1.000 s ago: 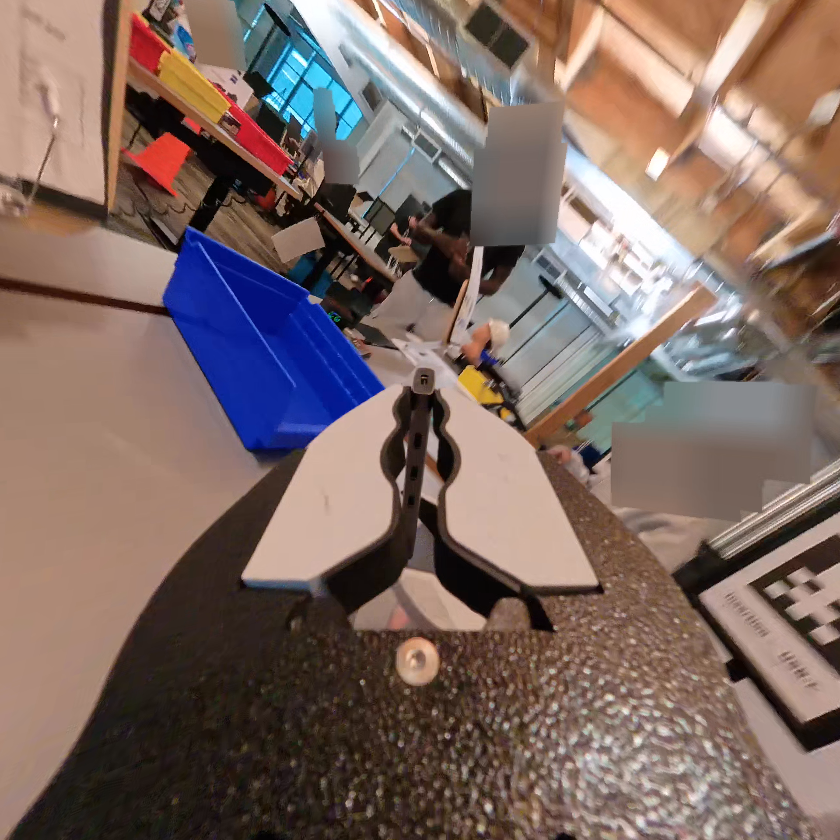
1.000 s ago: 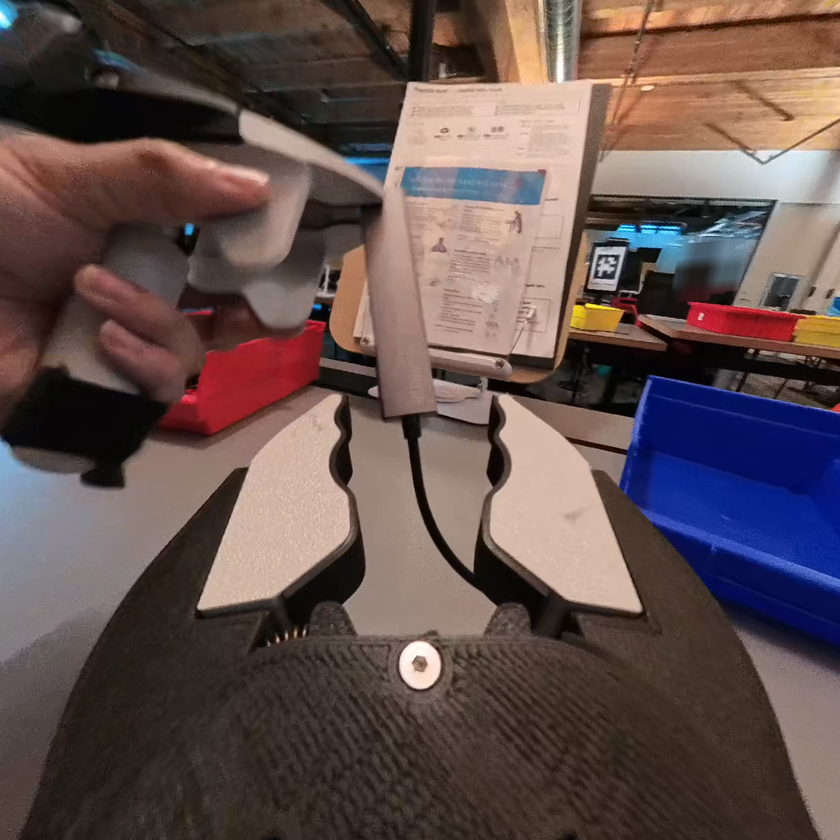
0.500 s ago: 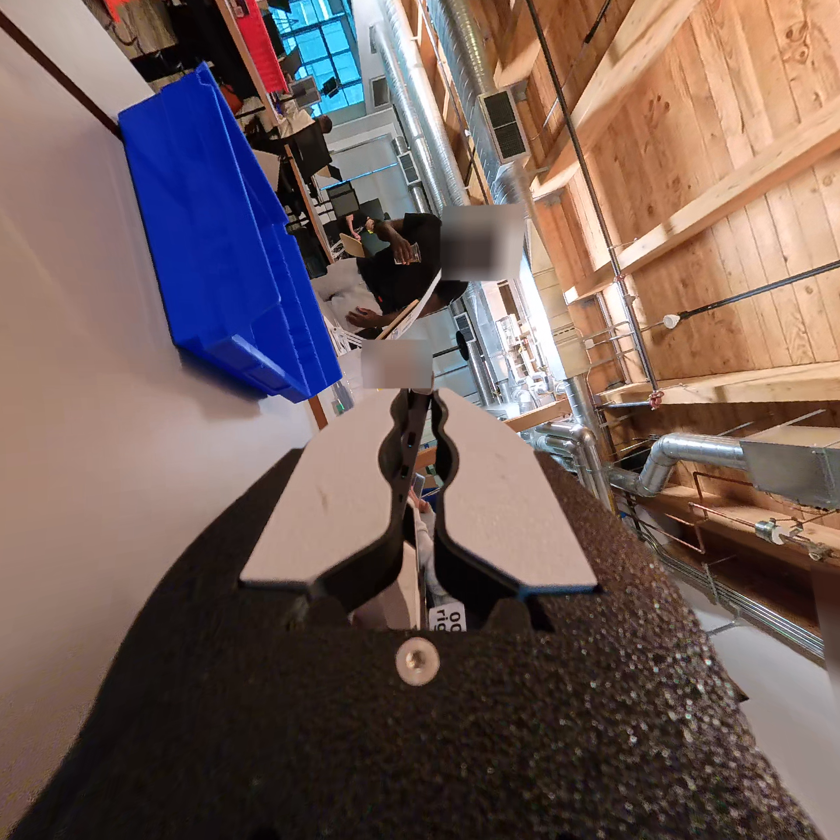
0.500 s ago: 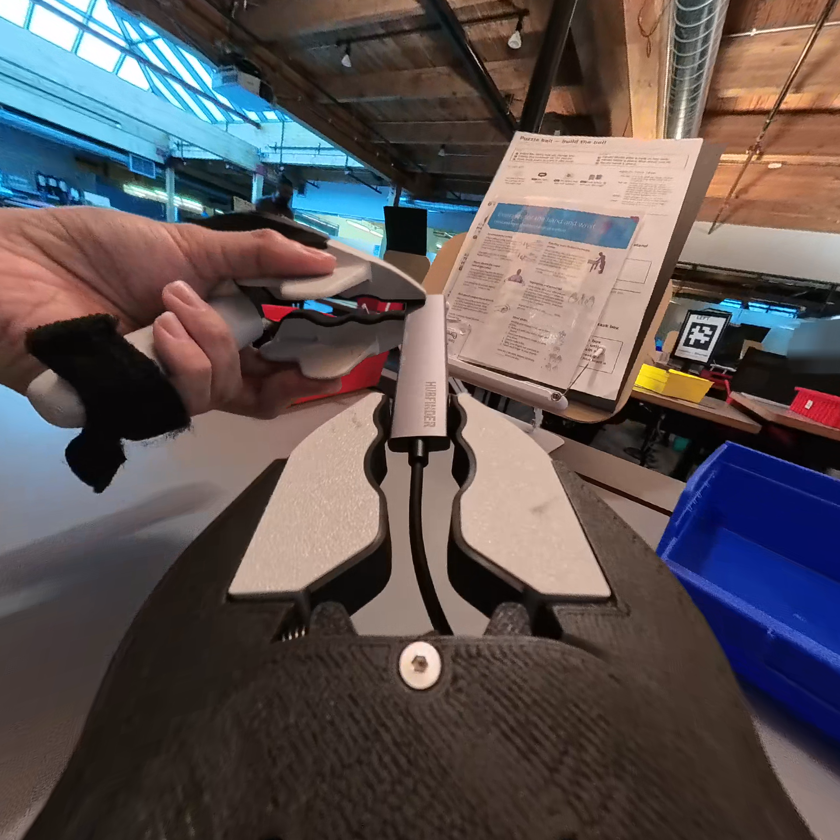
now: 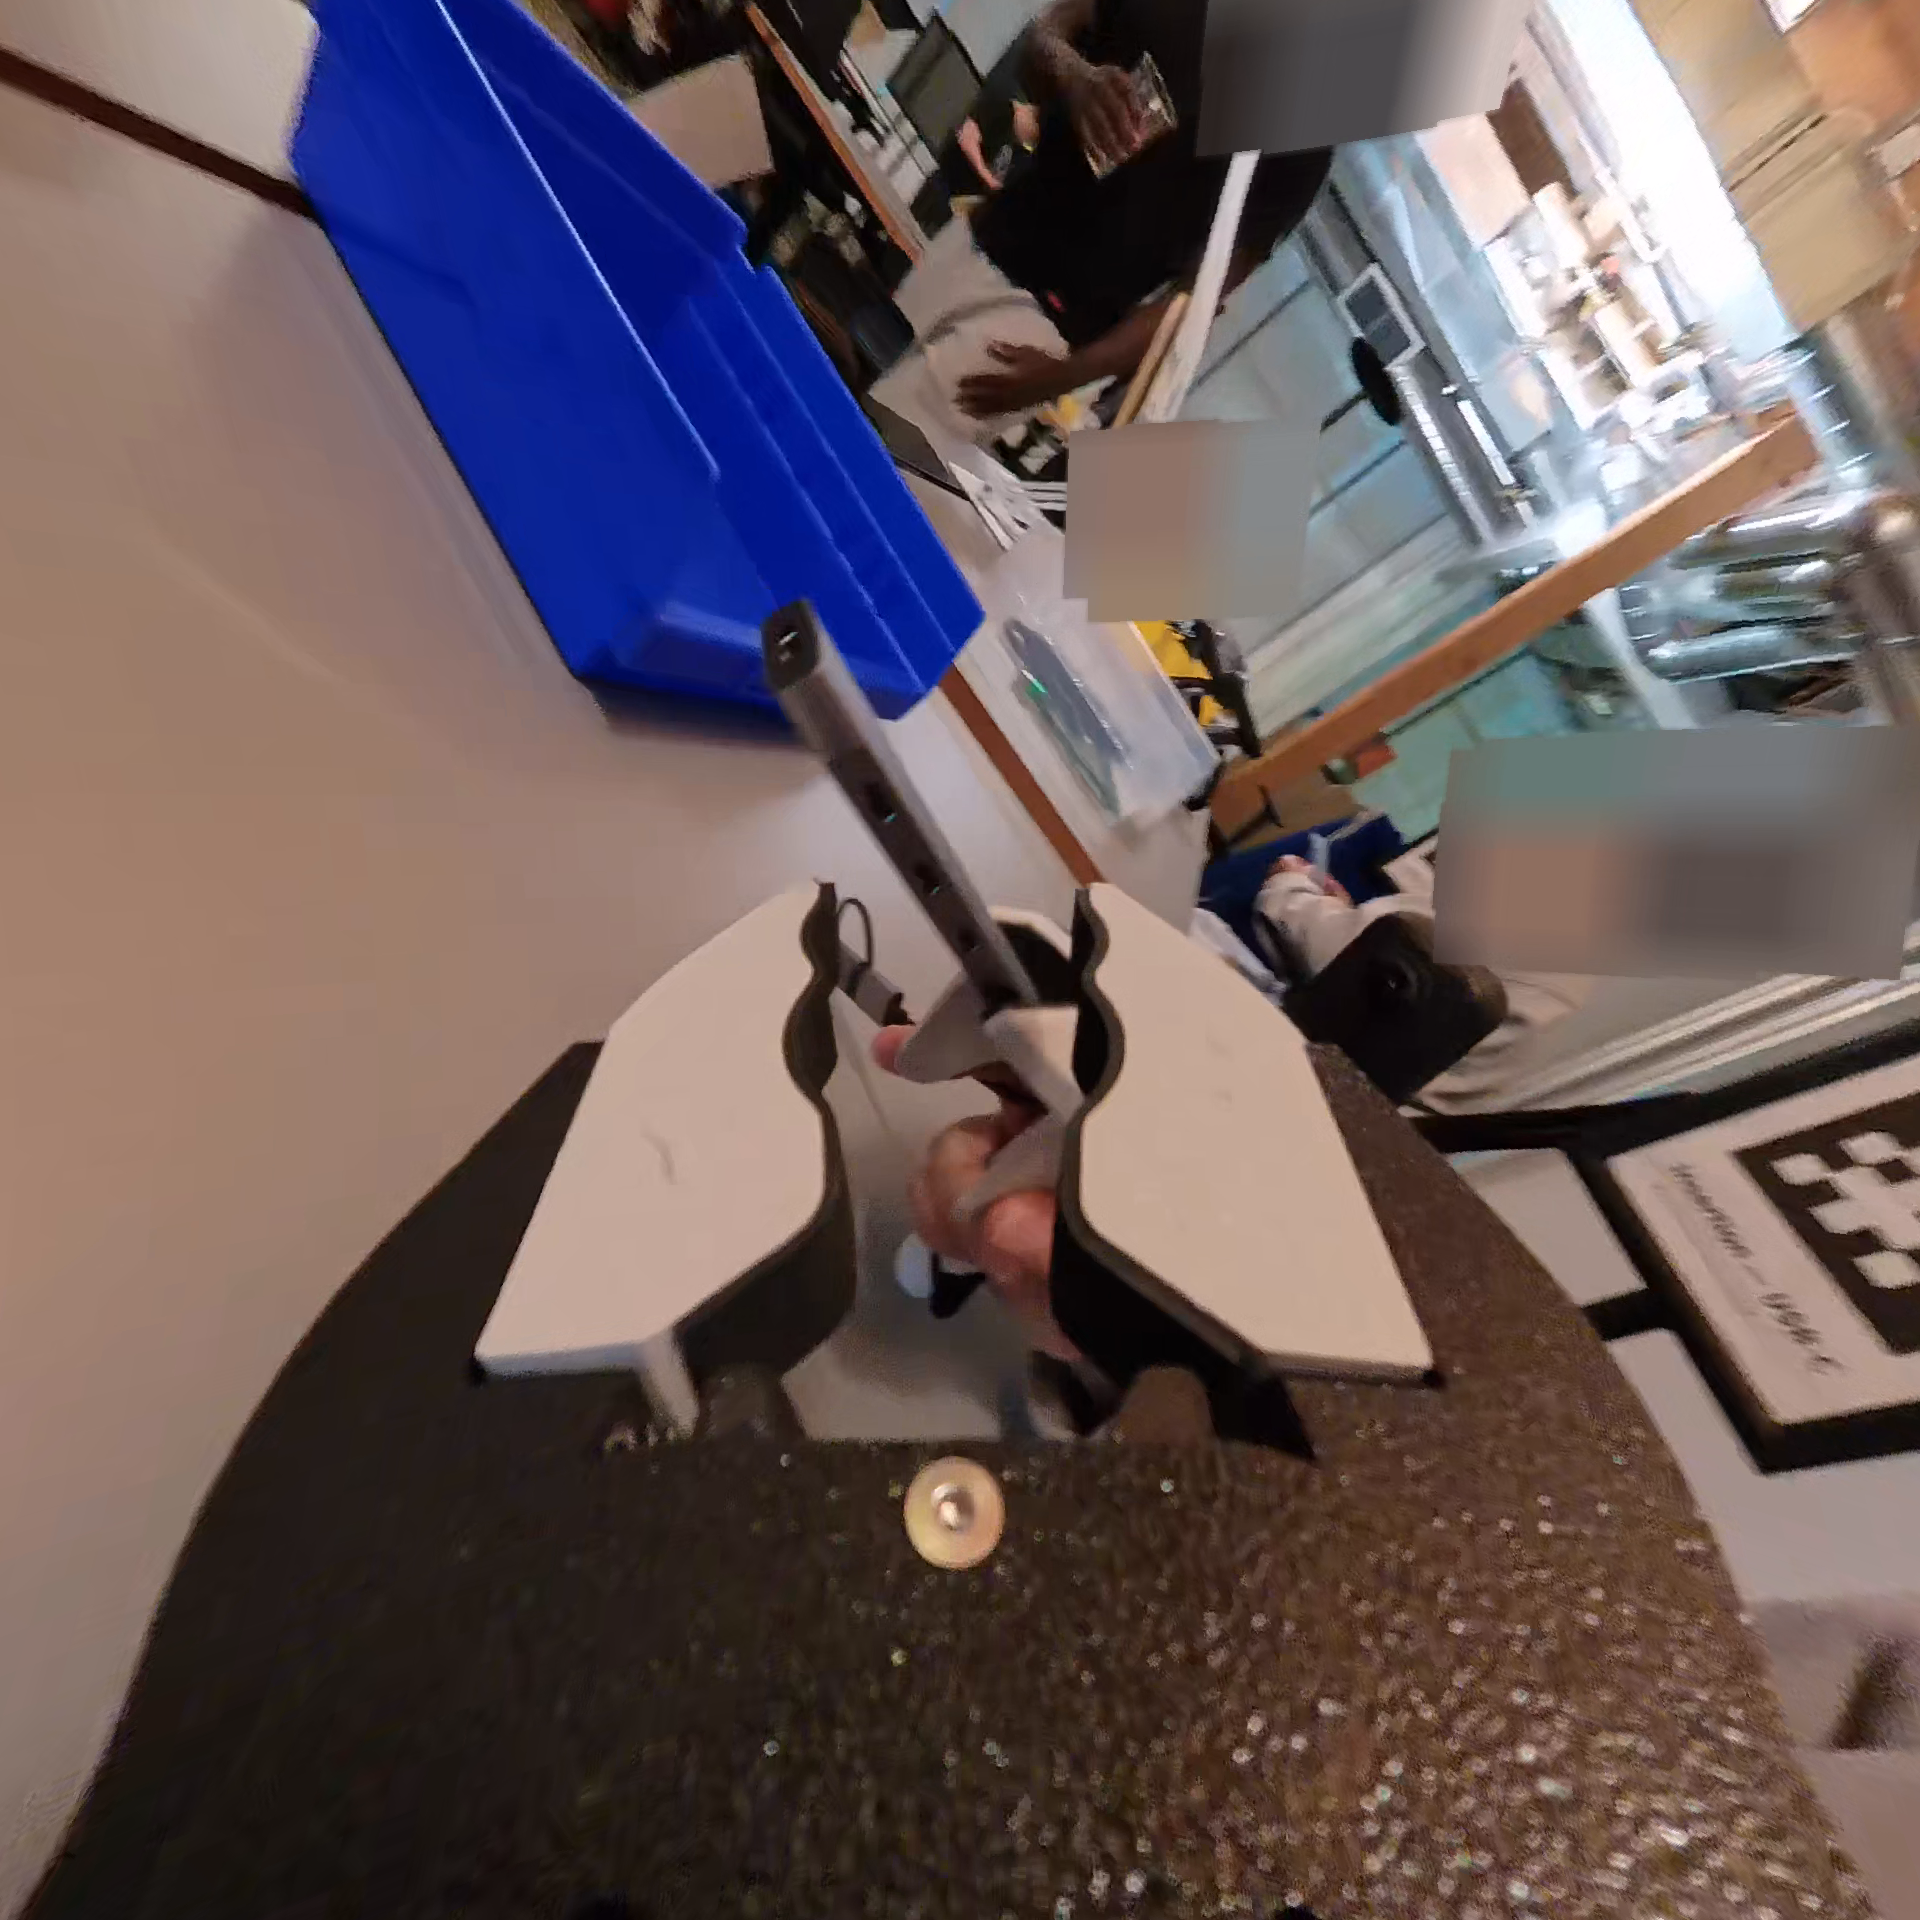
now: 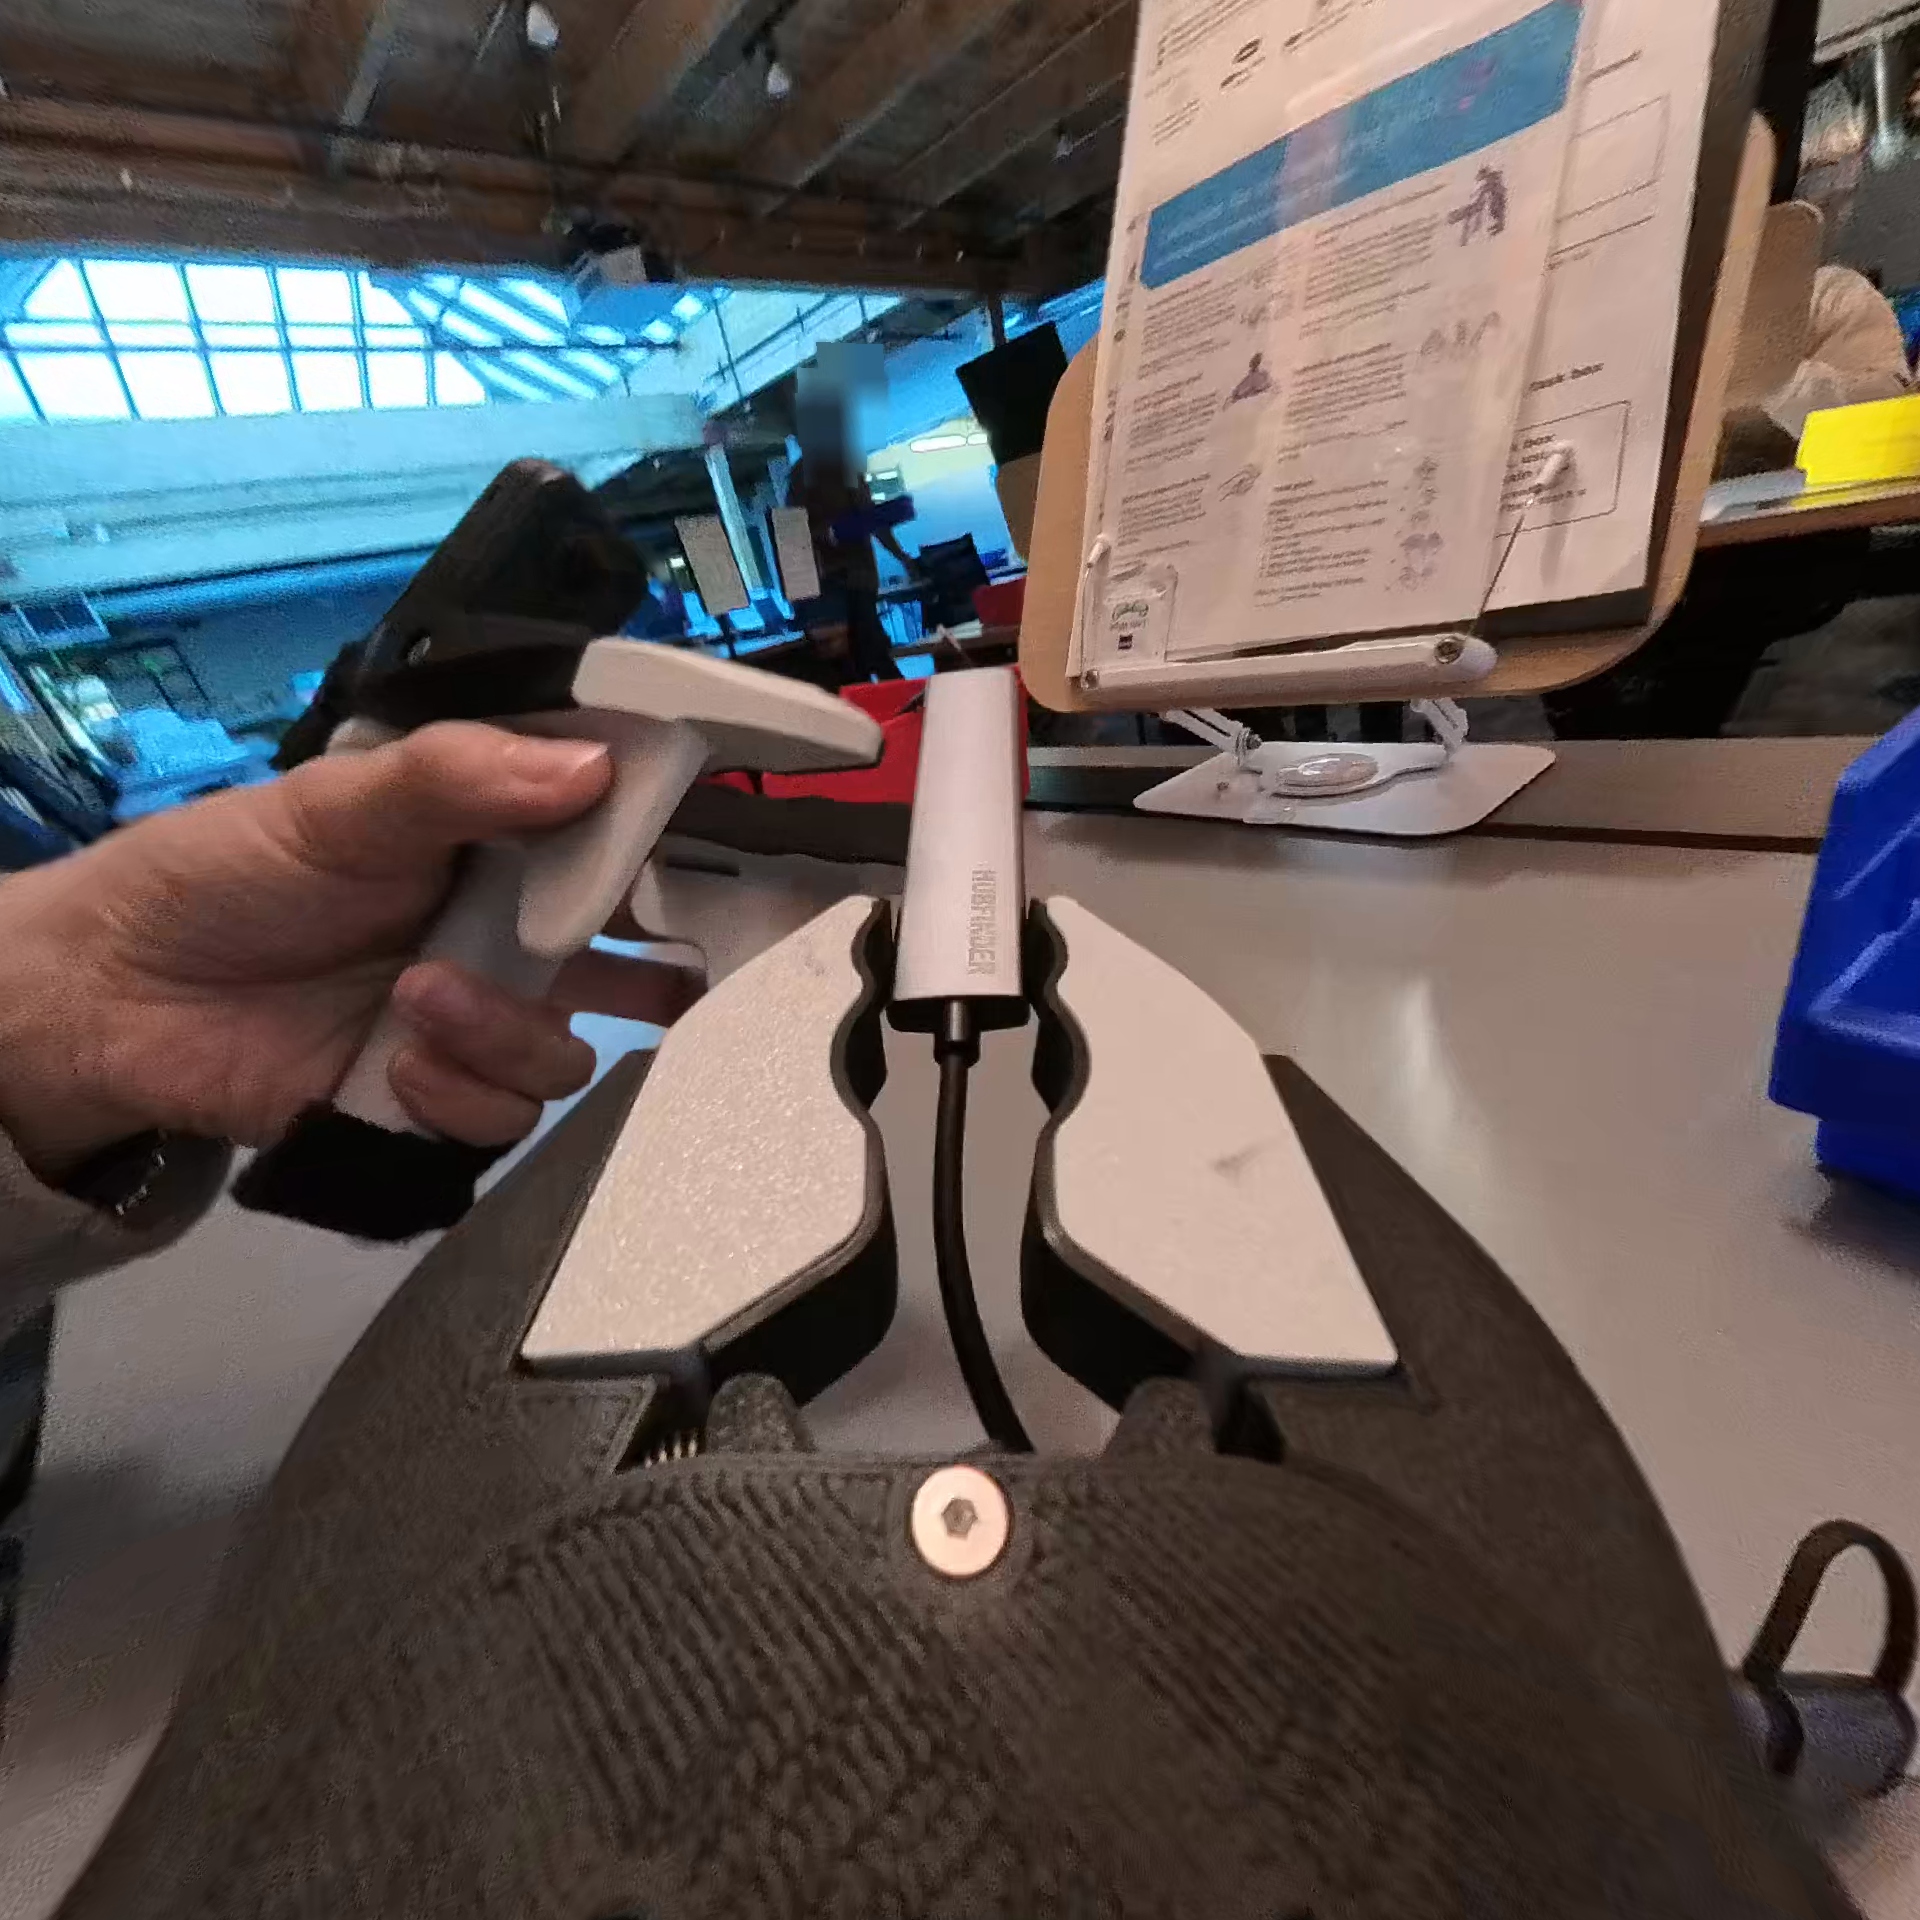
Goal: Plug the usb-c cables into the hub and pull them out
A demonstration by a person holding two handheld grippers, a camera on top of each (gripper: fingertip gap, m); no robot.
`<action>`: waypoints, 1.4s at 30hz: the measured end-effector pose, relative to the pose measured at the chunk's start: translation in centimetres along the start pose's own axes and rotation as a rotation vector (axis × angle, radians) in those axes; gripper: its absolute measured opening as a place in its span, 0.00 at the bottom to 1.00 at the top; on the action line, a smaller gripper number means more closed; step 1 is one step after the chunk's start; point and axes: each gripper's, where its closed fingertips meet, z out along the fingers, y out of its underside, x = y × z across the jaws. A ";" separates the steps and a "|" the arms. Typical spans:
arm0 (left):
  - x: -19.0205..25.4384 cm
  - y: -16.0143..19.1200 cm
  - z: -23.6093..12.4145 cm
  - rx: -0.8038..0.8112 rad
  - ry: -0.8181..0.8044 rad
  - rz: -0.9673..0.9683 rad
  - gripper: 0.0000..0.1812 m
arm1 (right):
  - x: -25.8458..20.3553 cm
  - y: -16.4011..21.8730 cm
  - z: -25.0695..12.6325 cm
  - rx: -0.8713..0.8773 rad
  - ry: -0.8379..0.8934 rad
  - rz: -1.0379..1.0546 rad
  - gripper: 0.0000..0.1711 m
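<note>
Right claw (image 6: 961, 935) clamps silver hub (image 6: 961, 831); left claw (image 5: 951, 935) wide apart, empty.

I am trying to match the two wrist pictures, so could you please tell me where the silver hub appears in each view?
Left wrist view: the hub slants up from centre toward the blue bin, its lower end gripped by the right gripper.
Right wrist view: the hub stands upright at centre, clamped between the fingers.
Shared landmark: the blue bin, at the right edge in the right wrist view.
</note>
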 end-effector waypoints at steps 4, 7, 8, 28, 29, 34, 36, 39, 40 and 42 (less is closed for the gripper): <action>-0.2 0.4 0.6 -0.019 0.101 -0.170 0.06 | -1.0 0.9 0.0 -0.008 -0.003 -0.072 0.14; -0.4 0.6 0.8 -0.004 0.160 -0.294 0.05 | -0.7 1.2 -0.1 -0.018 0.026 -0.164 0.14; -0.3 0.6 0.8 0.010 0.193 -0.358 0.05 | -0.7 1.0 -0.2 -0.004 0.030 -0.195 0.14; 0.3 0.9 1.6 0.017 0.288 -0.555 0.04 | -0.4 0.2 -0.6 0.071 0.124 -0.396 0.14; 0.4 0.9 1.7 0.015 0.285 -0.549 0.04 | -0.3 0.2 -0.6 0.071 0.124 -0.394 0.14; 0.3 0.9 1.8 0.018 0.265 -0.531 0.04 | -0.3 0.1 -0.7 0.077 0.136 -0.408 0.14; 0.0 0.9 1.8 0.017 0.240 -0.503 0.05 | -0.1 0.4 -0.5 0.042 0.132 -0.395 0.14; -0.4 0.9 1.6 -0.005 0.162 -0.319 0.10 | 0.2 0.6 -0.5 0.019 0.152 -0.399 0.14; -0.4 0.6 1.2 -0.005 0.132 -0.224 0.14 | 0.6 0.4 -0.7 0.028 0.175 -0.384 0.14; -0.1 -0.8 -0.4 0.019 0.079 0.000 0.16 | 1.3 0.0 -1.1 0.050 0.182 -0.324 0.14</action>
